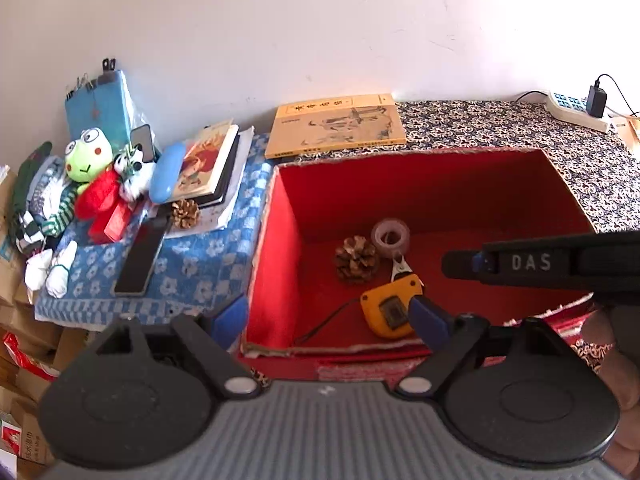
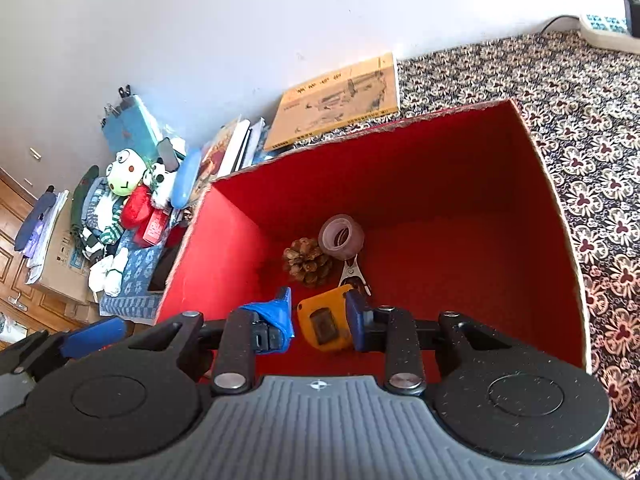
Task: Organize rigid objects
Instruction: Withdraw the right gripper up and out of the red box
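Inside the red box (image 2: 224,240), beside the pine cone (image 2: 307,261), my right hand-held gripper (image 2: 320,320) stood wide around the yellow tape measure (image 2: 325,322); it looked hard, smooth, best gripped across its flat sides.

Both wrist views look down into the red box (image 1: 420,196).

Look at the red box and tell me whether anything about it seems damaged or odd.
The red box has ragged, frayed rims, worst along the near edge. Inside, a pine cone, tape roll, metal clip and yellow tape measure lie loosely.
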`<action>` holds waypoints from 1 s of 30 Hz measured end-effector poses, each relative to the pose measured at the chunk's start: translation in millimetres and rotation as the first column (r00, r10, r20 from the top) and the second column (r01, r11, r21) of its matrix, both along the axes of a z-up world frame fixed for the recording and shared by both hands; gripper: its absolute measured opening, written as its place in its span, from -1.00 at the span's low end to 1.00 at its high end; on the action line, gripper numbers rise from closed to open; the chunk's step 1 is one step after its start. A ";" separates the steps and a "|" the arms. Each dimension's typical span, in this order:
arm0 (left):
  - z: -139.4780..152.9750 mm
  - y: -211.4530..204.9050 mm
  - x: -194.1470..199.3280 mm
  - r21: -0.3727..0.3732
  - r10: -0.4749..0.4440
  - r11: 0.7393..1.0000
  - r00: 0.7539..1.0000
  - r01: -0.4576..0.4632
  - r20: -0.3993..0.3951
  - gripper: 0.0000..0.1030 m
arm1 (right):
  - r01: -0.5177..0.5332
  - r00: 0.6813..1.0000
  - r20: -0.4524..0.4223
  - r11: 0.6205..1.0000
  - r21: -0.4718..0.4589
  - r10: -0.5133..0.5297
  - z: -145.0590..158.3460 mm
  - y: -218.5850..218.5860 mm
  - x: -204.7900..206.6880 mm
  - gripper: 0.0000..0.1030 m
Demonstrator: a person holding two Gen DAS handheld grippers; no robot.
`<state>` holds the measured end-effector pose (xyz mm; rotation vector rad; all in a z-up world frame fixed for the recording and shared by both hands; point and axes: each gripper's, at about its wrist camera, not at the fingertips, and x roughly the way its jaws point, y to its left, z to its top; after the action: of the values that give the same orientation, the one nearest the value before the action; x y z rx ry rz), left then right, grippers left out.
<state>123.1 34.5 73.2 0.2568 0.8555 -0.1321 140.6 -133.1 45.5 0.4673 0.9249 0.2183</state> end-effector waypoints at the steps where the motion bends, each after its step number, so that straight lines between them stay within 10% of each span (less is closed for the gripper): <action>1: 0.2 0.3 -2.3 -0.001 -0.001 1.000 1.000 0.001 0.001 0.75 | -0.002 1.000 0.008 1.000 -0.003 0.002 2.3 0.5 -4.0 -0.73; 30: -21.1 -20.1 -47.5 -0.018 -0.071 0.997 0.993 0.069 -0.093 0.75 | 0.056 0.992 0.118 0.998 -0.031 -0.052 19.9 -12.0 -83.4 -0.73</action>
<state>75.6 14.4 52.1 0.2687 0.9389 -0.2170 57.2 -145.1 65.5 0.4425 0.7990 0.1785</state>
